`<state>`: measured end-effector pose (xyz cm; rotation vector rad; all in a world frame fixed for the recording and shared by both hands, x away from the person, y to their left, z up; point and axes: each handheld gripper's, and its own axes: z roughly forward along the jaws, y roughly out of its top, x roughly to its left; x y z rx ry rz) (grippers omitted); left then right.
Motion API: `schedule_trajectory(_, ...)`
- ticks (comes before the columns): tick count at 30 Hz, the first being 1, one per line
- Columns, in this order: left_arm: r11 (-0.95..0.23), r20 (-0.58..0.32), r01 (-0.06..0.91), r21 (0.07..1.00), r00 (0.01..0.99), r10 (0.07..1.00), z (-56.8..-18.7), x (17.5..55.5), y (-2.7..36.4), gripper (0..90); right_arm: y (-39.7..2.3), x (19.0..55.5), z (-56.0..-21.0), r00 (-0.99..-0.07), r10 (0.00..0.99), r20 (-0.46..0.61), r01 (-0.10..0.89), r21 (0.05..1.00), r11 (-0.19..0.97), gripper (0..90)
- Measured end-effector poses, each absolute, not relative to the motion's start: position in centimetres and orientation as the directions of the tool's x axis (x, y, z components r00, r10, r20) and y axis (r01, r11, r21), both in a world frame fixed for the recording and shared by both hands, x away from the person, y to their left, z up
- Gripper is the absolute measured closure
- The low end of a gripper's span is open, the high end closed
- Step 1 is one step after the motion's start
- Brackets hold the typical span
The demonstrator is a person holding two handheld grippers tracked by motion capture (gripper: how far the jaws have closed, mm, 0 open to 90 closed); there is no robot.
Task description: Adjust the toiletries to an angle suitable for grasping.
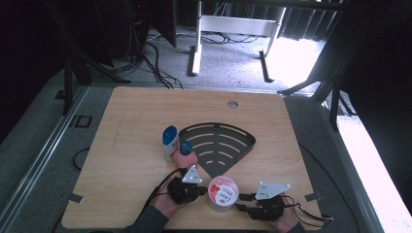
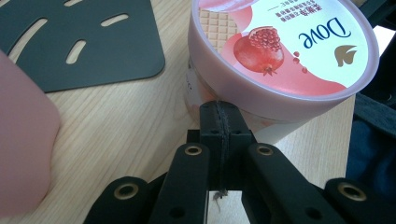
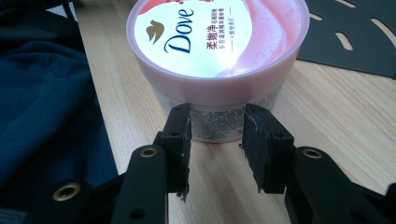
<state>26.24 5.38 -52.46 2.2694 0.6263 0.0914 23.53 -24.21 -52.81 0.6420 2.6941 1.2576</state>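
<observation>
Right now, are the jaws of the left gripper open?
No, in the left gripper view the left gripper has its two black jaws pressed together, with their tips at the side of the pink tub.

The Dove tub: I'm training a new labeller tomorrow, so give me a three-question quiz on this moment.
1. True or false: the left gripper has its jaws closed together, with nothing between them.
2. Multiple choice: the Dove tub stands (a) on the black slotted tray, (b) on the bare table in front of the tray, (c) on top of the pink bottle.
3. What fruit is pictured on the tub's lid?

Key: 1 true; 2 b; 3 a pomegranate.
</observation>
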Motion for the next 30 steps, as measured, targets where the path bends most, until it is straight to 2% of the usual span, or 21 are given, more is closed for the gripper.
schedule_trajectory(18, -0.583, -0.123, 0.389, 0.713, 0.889, 0.442, -52.6, 27.4, 2.1, 89.8, -26.5, 24.4, -52.7, -0.837, 0.542, 0.068, 0.398, 0.756, 0.520, 65.6)
schedule_trajectory(30, -0.553, -0.126, 0.404, 0.729, 0.872, 0.472, -52.7, 28.6, 0.7, 89.8, -27.3, 24.7, -52.7, -0.795, 0.604, 0.057, 0.423, 0.767, 0.483, 63.6)
